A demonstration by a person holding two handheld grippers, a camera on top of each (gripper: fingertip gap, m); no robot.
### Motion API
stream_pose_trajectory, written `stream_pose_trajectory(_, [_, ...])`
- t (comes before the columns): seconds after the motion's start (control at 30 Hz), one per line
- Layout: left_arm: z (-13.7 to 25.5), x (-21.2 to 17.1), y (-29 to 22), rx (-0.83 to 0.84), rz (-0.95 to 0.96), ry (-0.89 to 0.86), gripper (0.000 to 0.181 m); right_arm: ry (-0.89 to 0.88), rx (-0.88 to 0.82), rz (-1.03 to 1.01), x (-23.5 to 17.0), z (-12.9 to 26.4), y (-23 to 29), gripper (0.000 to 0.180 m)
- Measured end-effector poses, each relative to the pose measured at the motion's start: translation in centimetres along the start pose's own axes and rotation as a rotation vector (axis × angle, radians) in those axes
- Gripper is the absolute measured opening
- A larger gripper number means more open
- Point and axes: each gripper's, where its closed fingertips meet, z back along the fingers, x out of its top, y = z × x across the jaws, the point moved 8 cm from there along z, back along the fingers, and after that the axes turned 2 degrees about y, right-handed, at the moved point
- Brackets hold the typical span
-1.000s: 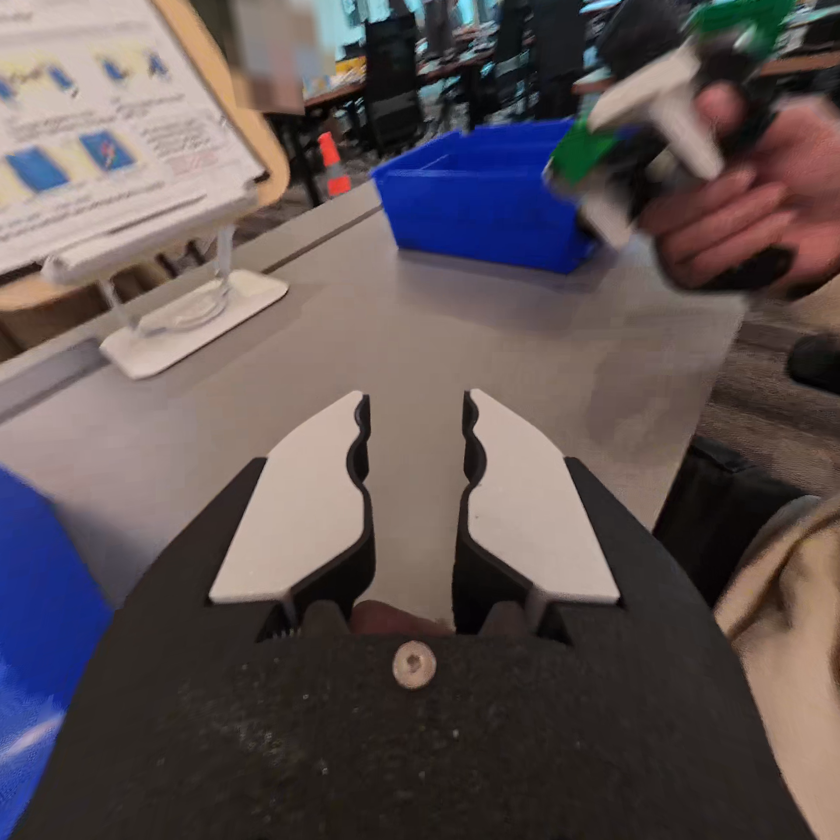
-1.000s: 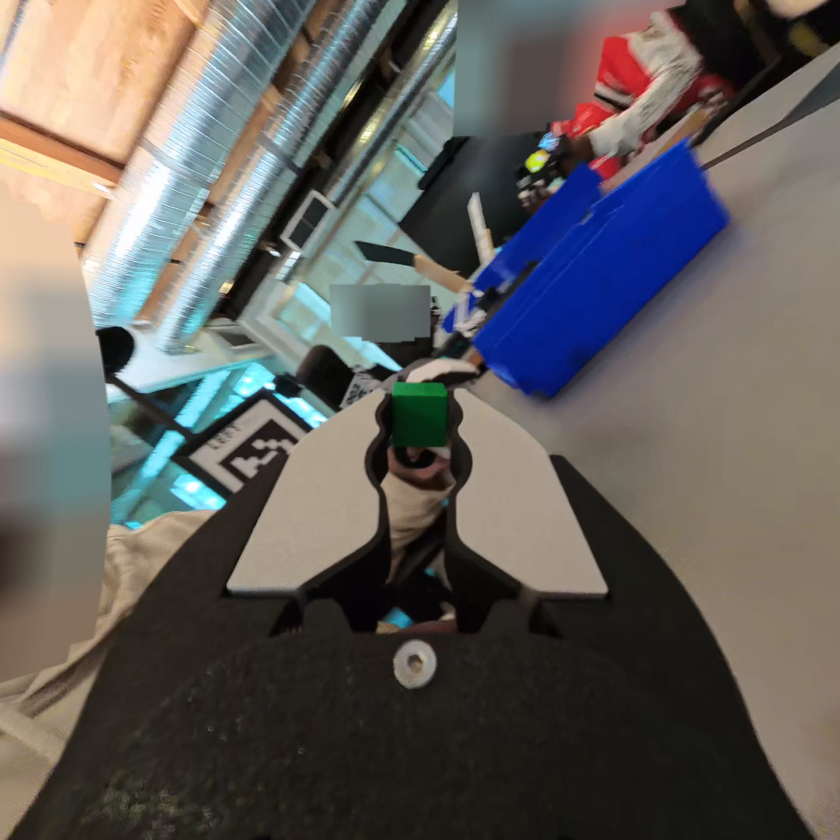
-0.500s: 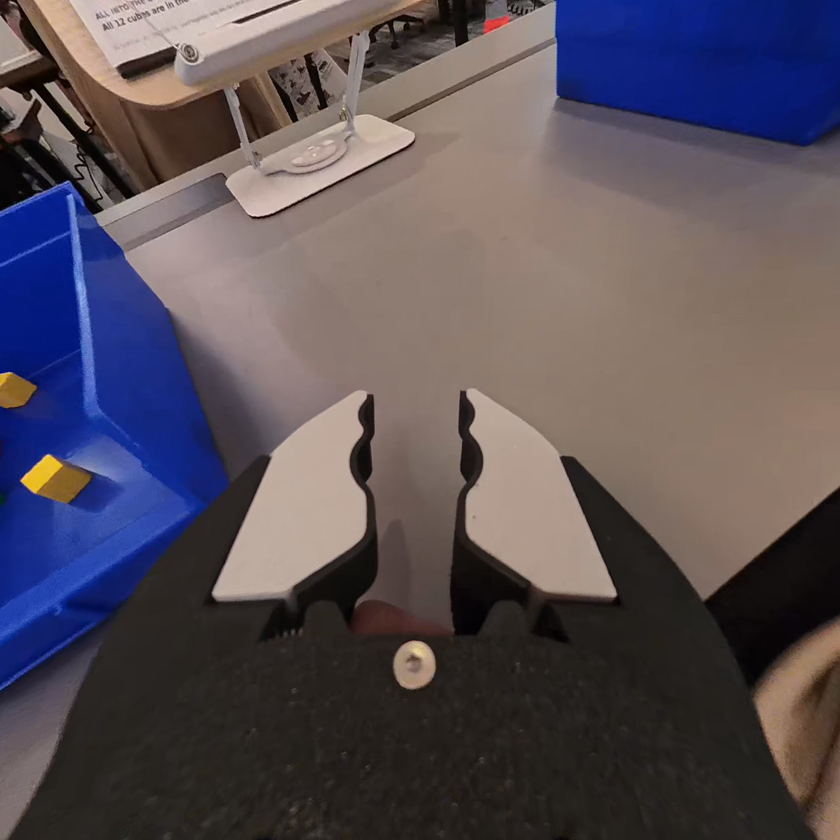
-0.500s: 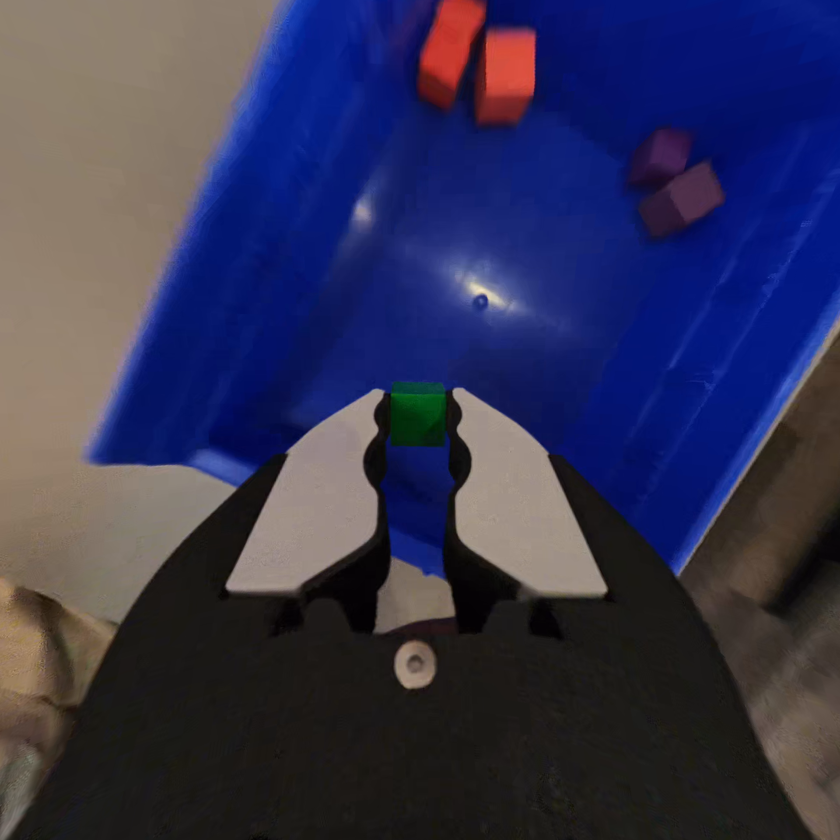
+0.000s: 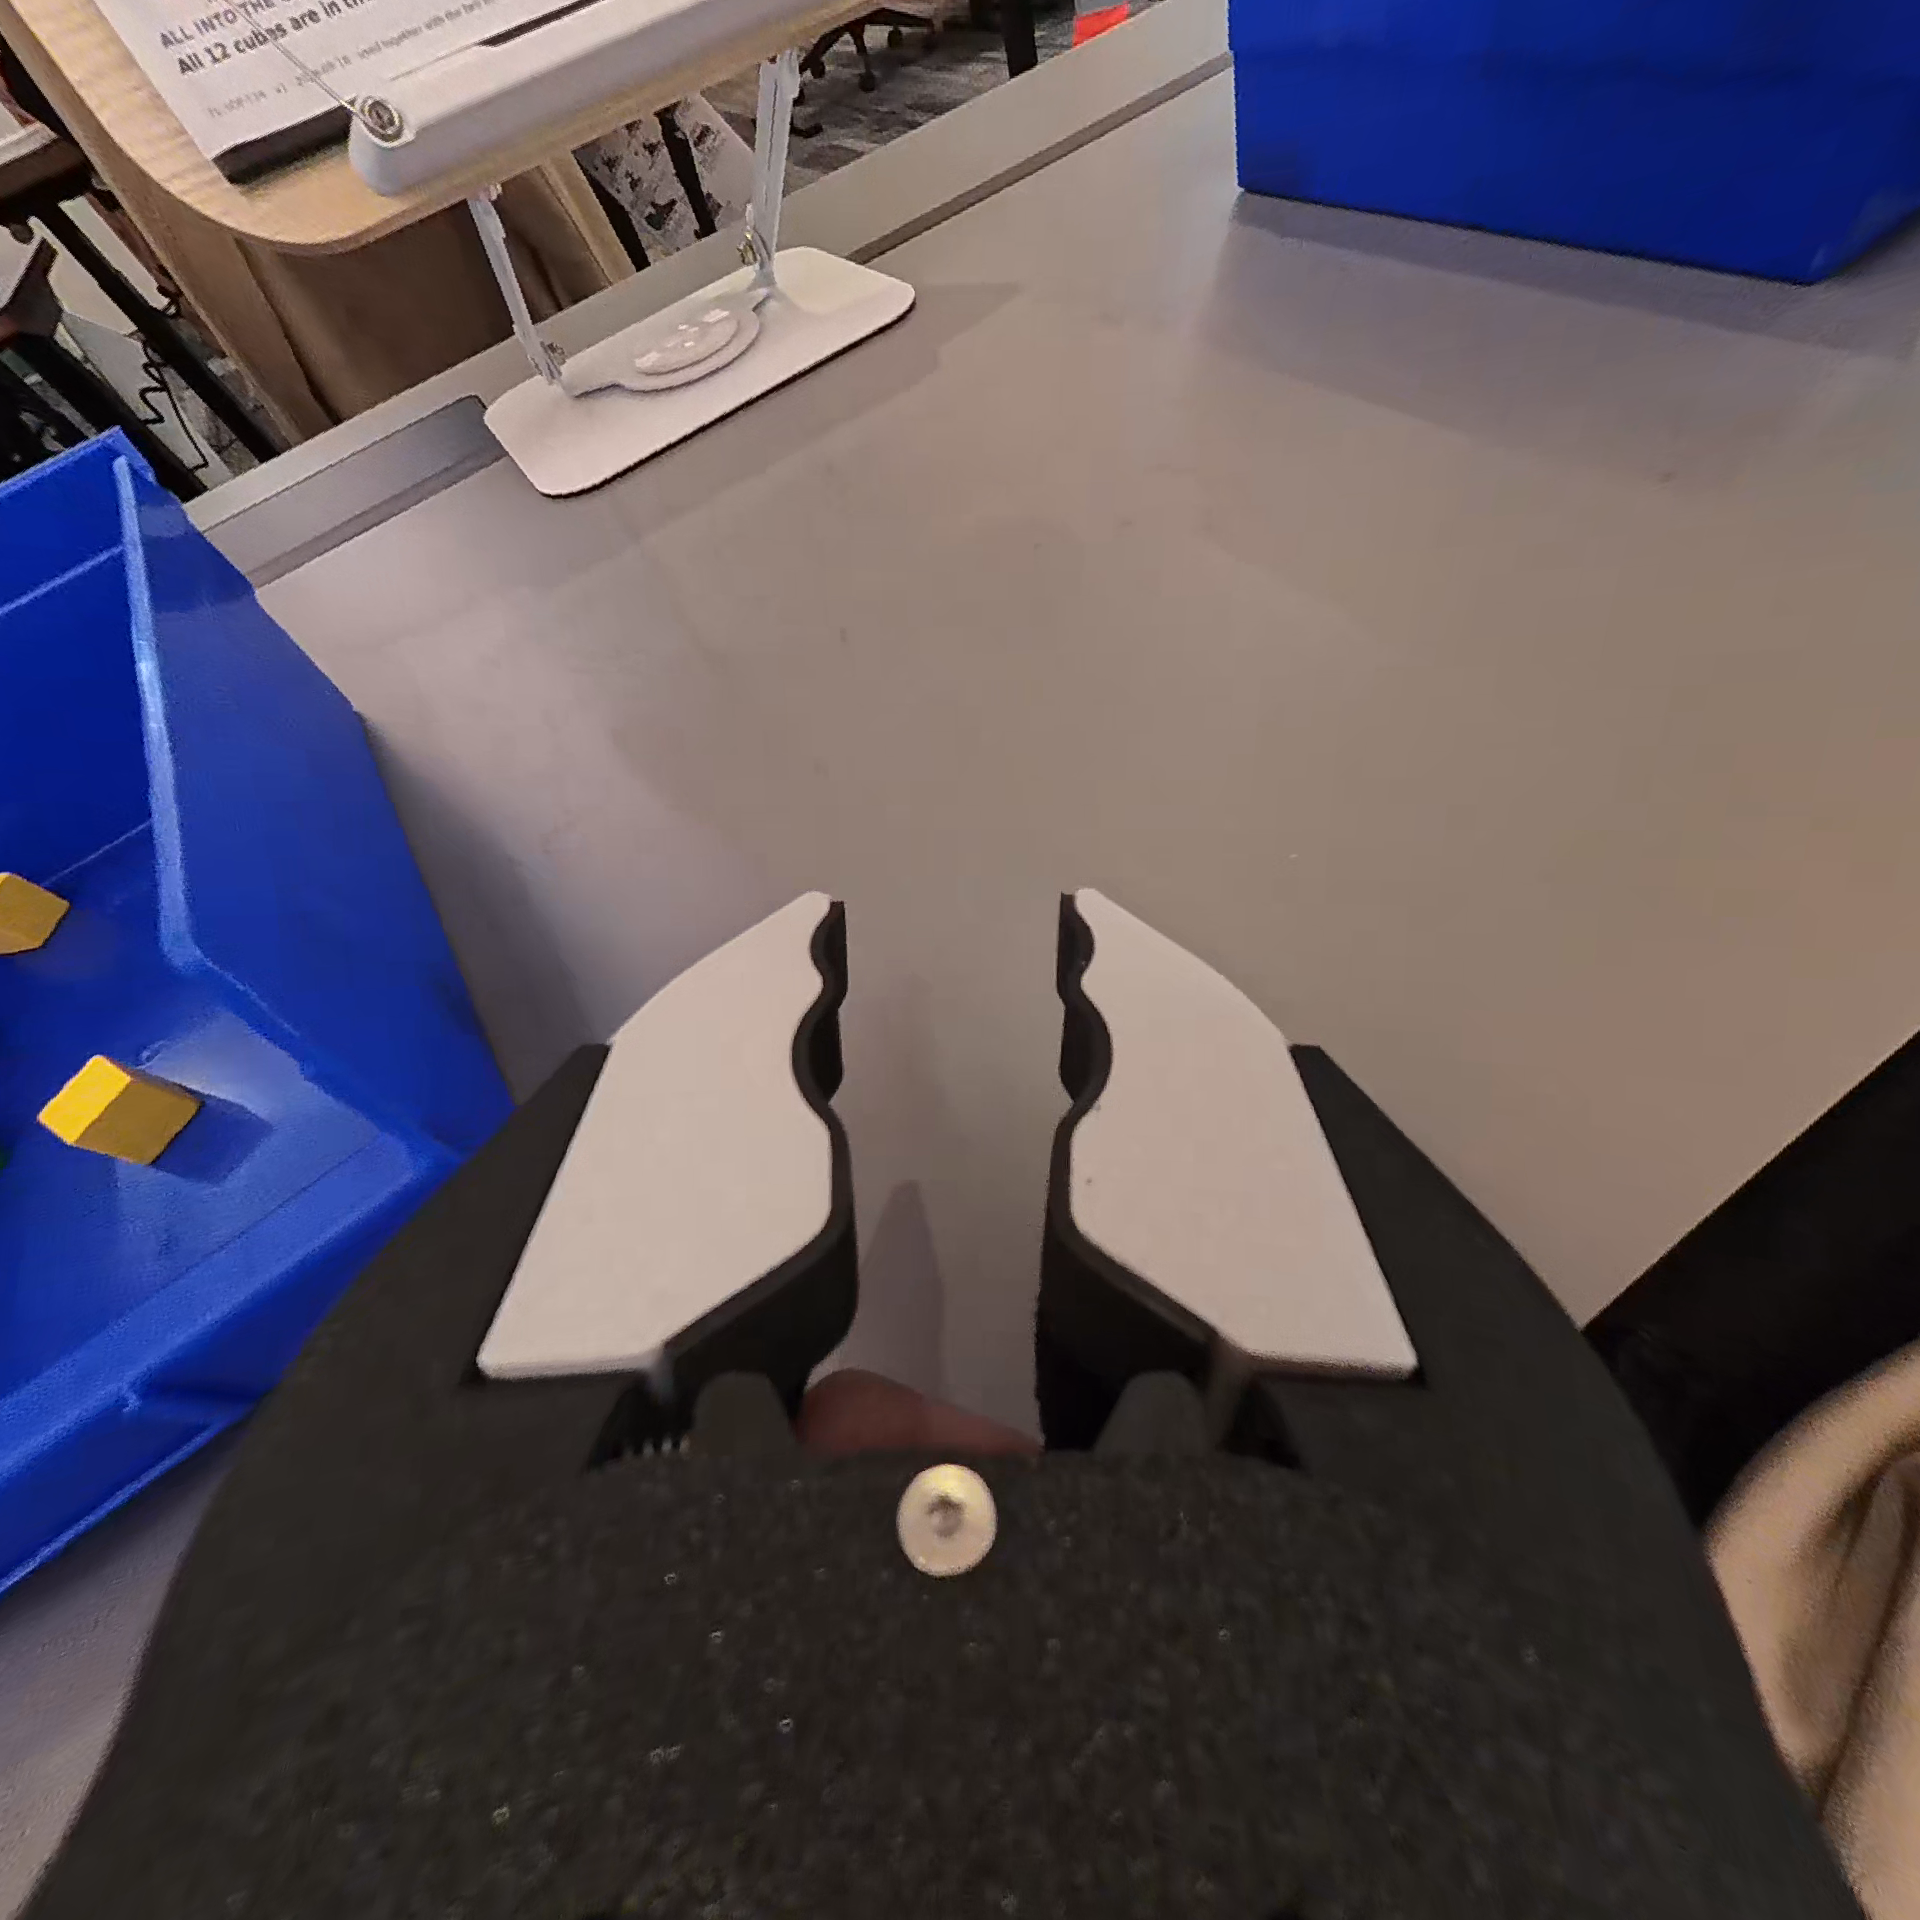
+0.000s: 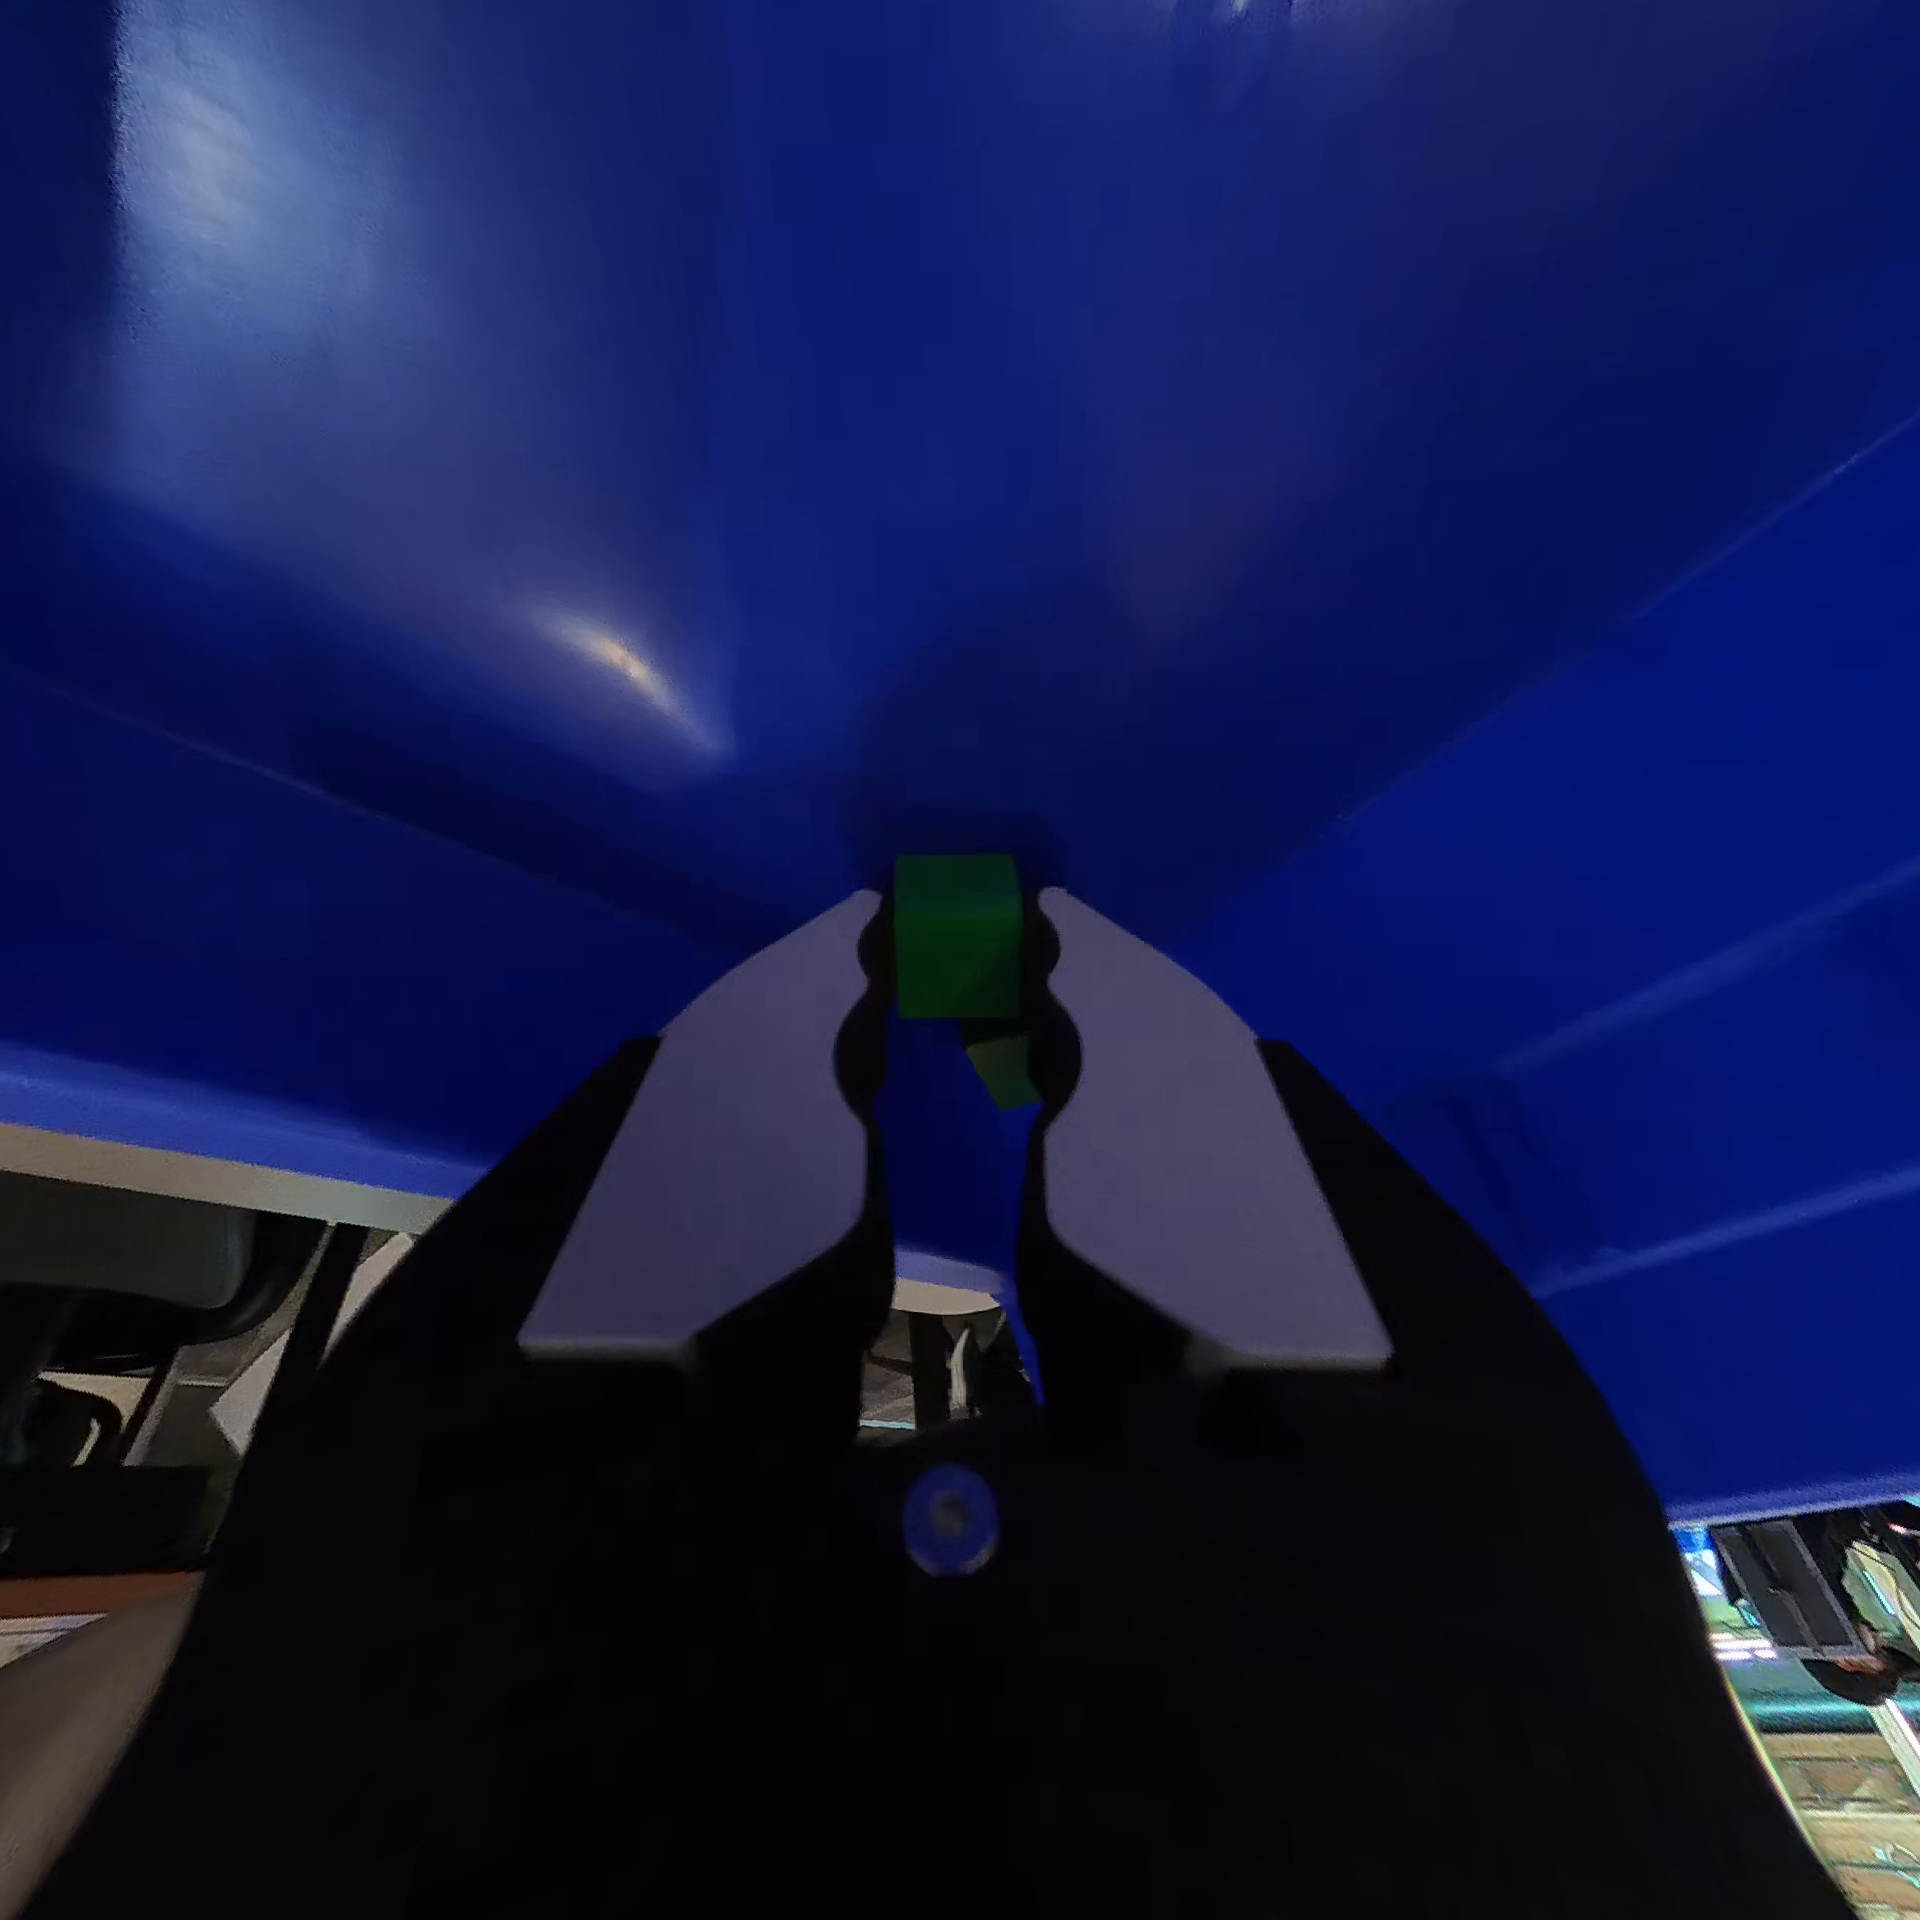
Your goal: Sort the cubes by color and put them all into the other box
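Right gripper point(image 6: 958, 914) clamped on green cube point(image 6: 954, 935), held at the fingertips, deep inside blue box point(image 6: 623, 416). Box floor and walls fill nearly the whole right wrist view; cube sits right at the floor, can't tell if touching. Second green piece point(image 6: 1000, 1070) visible just below the held cube between the fingers, likely another cube on the box floor, partly hidden.

Left gripper point(image 5: 951, 935) open, nothing between the fingers, hovering over bare grey tabletop point(image 5: 1299, 675). Other blue bin point(image 5: 260, 987) just beside it at left, holding two yellow cubes: one point(image 5: 120, 1110) near the front wall, one point(image 5: 26, 914) cut off by the frame edge. Blue box point(image 5: 1558, 135) shows at far right corner of the tabletop, well apart from the bin. White document stand point(image 5: 696, 353) at the tabletop's far edge between them. Beige sleeve point(image 5: 1839, 1558) at lower right.
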Motion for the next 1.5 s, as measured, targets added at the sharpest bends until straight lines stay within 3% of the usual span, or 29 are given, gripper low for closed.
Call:
stream_pose_trajectory(0.07, [0.0,0.0,0.0,-0.002,0.005,0.004,0.041,-0.012,-0.003,-0.007,-0.2,0.1,-0.1,0.026])
stream_pose_trajectory(0.1, [0.0,0.0,0.1,-0.004,0.009,0.004,0.041,-0.033,-0.018,0.001,-0.3,0.3,-0.1,0.038])
stream_pose_trajectory(0.17, [0.2,0.1,0.2,-0.009,0.022,0.002,0.042,-0.148,-0.027,0.002,-0.9,1.9,0.3,0.043])
stream_pose_trajectory(0.27, [0.5,0.1,0.6,-0.013,0.048,0.0,0.042,-0.545,-0.071,-0.06,-2.1,6.7,2.5,0.044])
stream_pose_trajectory(0.33, [0.8,0.1,1.0,-0.008,0.065,0.0,0.042,-0.925,-0.062,-0.097,-2.9,9.6,6.2,0.043])
stream_pose_trajectory(0.43, [1.8,0.1,2.2,0.011,0.081,0.008,0.043,-1.469,0.241,-0.127,-3.5,10.3,14.2,0.041])
stream_pose_trajectory(0.5, [2.8,0.1,3.3,0.019,0.054,0.032,0.044,-1.608,0.43,-0.135,-3.1,8.5,19.1,0.04])
stream_pose_trajectory(0.63, [5.0,0.8,8.3,0.046,0.09,0.141,0.045,-1.596,0.546,-0.098,-2.1,5.5,24.7,0.039])
stream_pose_trajectory(0.73, [4.4,1.4,14.1,0.092,0.146,0.272,0.049,-1.567,0.57,-0.028,-2.0,5.0,26.8,0.039])
stream_pose_trajectory(0.87, [-0.6,-0.5,21.4,0.184,0.525,0.449,0.047,-1.525,0.527,0.08,-1.5,4.7,28.8,0.039])
stream_pose_trajectory(0.97, [-3.5,-2.7,25.2,0.345,0.772,0.545,0.037,-1.555,0.553,0.15,-1.6,5.1,29.8,0.036])
stream_pose_trajectory(1.1, [-4.5,-3.7,27.3,0.53,0.871,0.547,0.04,-1.526,0.602,0.188,-1.7,4.6,30.4,0.035])
stream_pose_trajectory(1.23, [-5.7,-4.1,27.7,0.538,0.951,0.61,0.04,-1.522,0.623,0.195,-2.1,4.5,30.1,0.035])
stream_pose_trajectory(1.33, [-6.5,-4.9,27.5,0.534,0.984,0.701,0.023,-1.523,0.589,0.199,-2.3,4.6,29.9,0.035])
stream_pose_trajectory(1.5, [-6.1,-5.2,27.7,0.565,0.924,0.755,0.022,-1.51,0.562,0.217,-2.6,4.4,30.2,0.034])
